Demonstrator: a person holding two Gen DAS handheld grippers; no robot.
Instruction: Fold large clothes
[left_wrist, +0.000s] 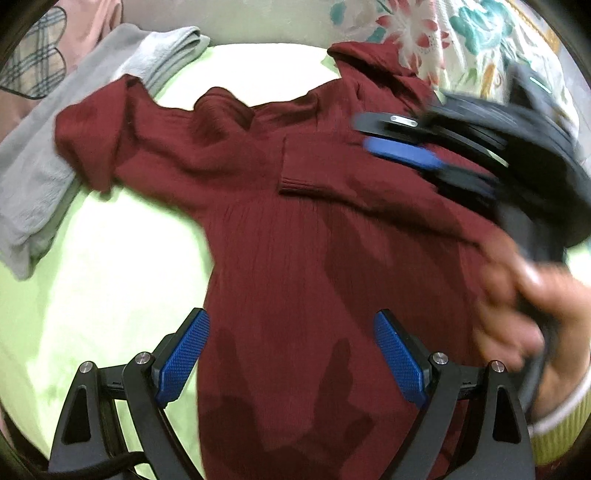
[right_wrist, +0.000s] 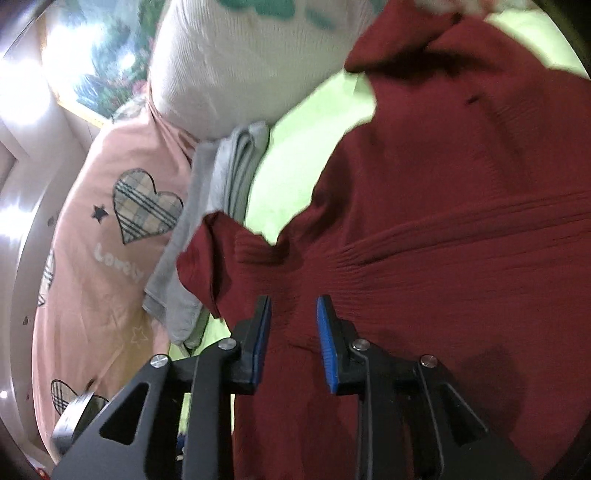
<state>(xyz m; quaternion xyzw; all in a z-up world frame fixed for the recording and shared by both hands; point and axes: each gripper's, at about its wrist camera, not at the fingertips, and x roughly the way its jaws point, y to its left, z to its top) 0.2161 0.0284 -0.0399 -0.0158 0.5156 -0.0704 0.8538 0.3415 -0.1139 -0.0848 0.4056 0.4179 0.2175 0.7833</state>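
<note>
**Sleeve laid over, tongs parted: the fold could slip**

The maroon sweater (left_wrist: 295, 229) lies spread on the lime-green bed sheet (left_wrist: 110, 277), collar toward the pillows, with one sleeve (left_wrist: 354, 166) already crossed over its chest and the other sleeve (left_wrist: 96, 147) flung outward onto a folded grey garment (left_wrist: 44, 173).

The right tongs (right_wrist: 293, 332) stand slightly parted just above the knit, with nothing pinched between the blue pads; the left tongs (left_wrist: 291, 354) are spread wide over the lower body, also empty. As I judge it, the ribbed knit is loose, so a careless pass of either tool could snag the folded sleeve and drag it back. The outflung sleeve may also pull the grey garment along when lifted.

The hem is cut off below the left view. Motion blurs the right tool there, so whether its tips touch the cloth is unclear. A floral pillow (left_wrist: 443, 44) crowds the collar.
</note>
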